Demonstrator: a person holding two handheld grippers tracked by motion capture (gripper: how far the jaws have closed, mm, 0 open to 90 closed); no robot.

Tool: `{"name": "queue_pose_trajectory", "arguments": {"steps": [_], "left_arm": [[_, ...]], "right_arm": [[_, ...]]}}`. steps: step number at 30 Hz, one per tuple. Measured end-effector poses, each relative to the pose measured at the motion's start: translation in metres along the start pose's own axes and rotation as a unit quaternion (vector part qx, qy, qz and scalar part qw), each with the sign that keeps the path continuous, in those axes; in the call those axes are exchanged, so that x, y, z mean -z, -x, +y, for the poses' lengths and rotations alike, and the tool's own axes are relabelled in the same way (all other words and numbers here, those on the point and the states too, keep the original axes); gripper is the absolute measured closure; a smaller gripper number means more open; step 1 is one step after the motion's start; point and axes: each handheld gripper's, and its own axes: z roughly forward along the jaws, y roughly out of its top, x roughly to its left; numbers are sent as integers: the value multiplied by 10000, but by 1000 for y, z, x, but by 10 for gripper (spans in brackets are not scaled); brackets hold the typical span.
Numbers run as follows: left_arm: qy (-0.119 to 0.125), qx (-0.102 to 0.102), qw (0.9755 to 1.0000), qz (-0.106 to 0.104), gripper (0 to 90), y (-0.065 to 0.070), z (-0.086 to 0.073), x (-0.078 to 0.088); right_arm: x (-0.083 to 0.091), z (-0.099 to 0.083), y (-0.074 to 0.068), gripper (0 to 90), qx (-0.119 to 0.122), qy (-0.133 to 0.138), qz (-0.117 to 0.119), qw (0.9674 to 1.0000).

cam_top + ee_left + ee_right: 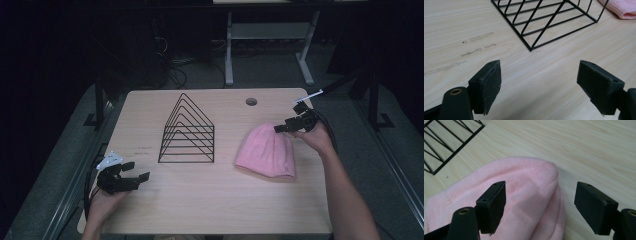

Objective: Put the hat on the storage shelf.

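A pink knit beanie [266, 151] lies flat on the right half of the wooden table [220, 205]. My right gripper [286, 125] hovers at the beanie's far top end, jaws open. In the right gripper view the gripper [540, 206] straddles the rounded crown of the beanie [524, 192], one jaw over the fabric and one over bare wood. A black wire file rack [188, 132] stands at the table's centre. My left gripper [134, 172] rests open near the front left edge, pointing at the wire rack [549, 20] with nothing between its jaws [540, 86].
A round cable hole [251, 101] sits in the table's far edge. Faint scuff marks [471, 45] line the wood left of the rack. A white desk frame [270, 40] and cables stand on the dark floor beyond the table.
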Motion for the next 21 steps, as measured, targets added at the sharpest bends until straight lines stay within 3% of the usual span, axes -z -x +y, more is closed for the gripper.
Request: {"name": "queue_pose_trajectory", "arguments": {"steps": [15, 21], "left_arm": [[4, 16, 10000, 10, 193, -3, -2, 2], [6, 45, 10000, 8, 193, -3, -3, 2]], "right_arm": [[-35, 2, 17, 402, -559, -194, 84, 9982], [-45, 0, 19, 462, -610, -266, 151, 9977]]}}
